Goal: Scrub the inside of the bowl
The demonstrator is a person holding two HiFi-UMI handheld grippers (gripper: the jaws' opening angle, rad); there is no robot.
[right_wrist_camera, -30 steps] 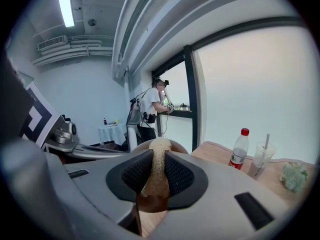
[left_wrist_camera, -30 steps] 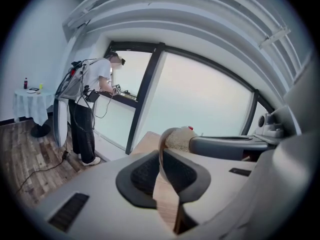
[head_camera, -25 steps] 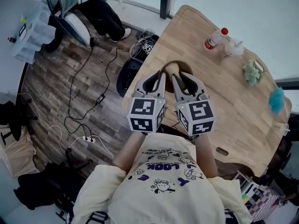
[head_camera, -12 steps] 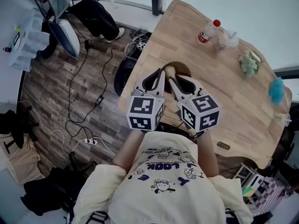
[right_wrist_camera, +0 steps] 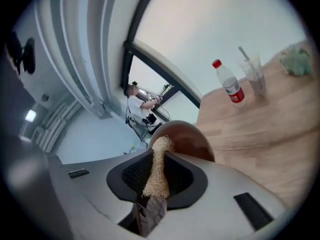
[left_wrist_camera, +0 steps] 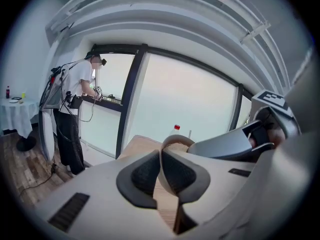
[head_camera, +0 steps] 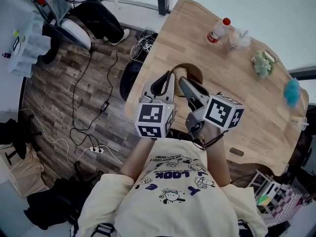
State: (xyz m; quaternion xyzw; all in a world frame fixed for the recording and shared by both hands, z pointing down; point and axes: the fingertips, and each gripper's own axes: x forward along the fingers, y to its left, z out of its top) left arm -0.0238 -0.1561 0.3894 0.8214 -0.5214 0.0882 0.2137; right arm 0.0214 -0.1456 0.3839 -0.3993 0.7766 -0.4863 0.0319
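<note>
A brown wooden bowl (head_camera: 194,72) sits near the left edge of the wooden table (head_camera: 247,117). My left gripper (head_camera: 171,76) is shut on the bowl's near rim; in the left gripper view the thin rim (left_wrist_camera: 161,160) is pinched between the pads, with the bowl (left_wrist_camera: 176,142) beyond. My right gripper (head_camera: 184,81), rolled onto its side, is shut on a tan loofah scrubber (right_wrist_camera: 156,173). The scrubber's tip (head_camera: 178,72) reaches into the bowl (right_wrist_camera: 189,140). Both grippers stand close together over the bowl.
At the table's far side stand a red-capped bottle (head_camera: 217,30) and a cup with a straw (head_camera: 238,38). A green scrubber (head_camera: 262,63) and a blue one (head_camera: 292,93) lie further right. Cables and shoes cover the floor left of the table. A person (left_wrist_camera: 80,109) stands by the window.
My right gripper has rolled onto its side, its marker cube swinging right, with the scrubber still in the bowl. The left gripper has kept its hold on the rim.
</note>
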